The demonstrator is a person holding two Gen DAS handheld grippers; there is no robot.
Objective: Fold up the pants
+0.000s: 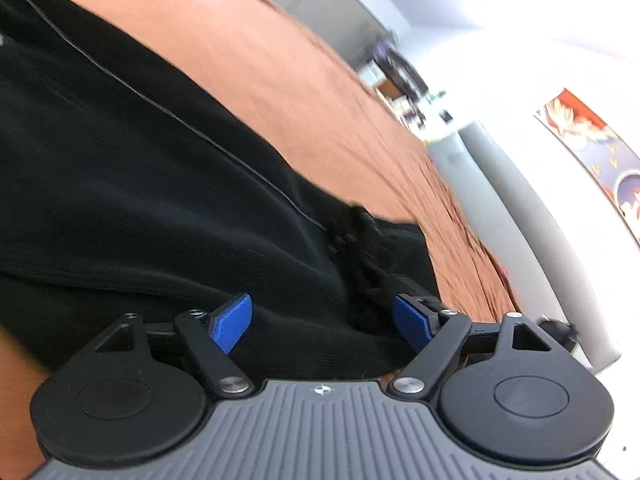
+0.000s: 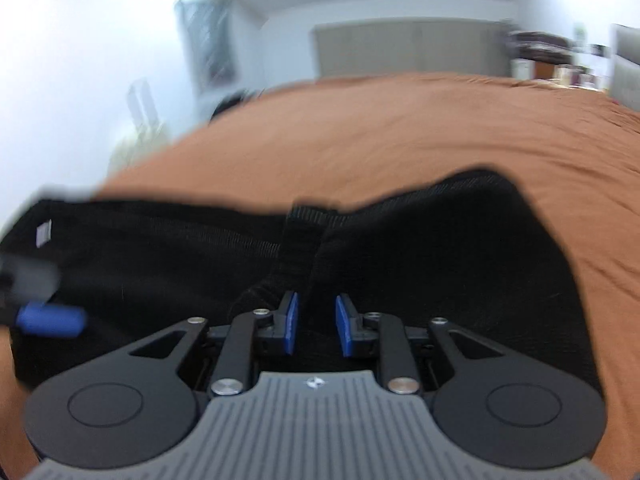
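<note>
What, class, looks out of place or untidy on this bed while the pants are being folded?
The black pants lie bunched on the brown bedspread, not flat: a raised ridge of fabric runs up between the right gripper's narrow jaws. The left gripper stands wide open over the cloth. Nothing looks spilled or damaged.

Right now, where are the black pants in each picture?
Left wrist view: the black pants fill the left and middle, running under the left tongs, whose blue pads stand wide apart.
Right wrist view: the black pants stretch across the middle, with a fold of cloth between the right tongs.
Shared landmark: the orange bedspread lies beneath the pants in both.
</note>
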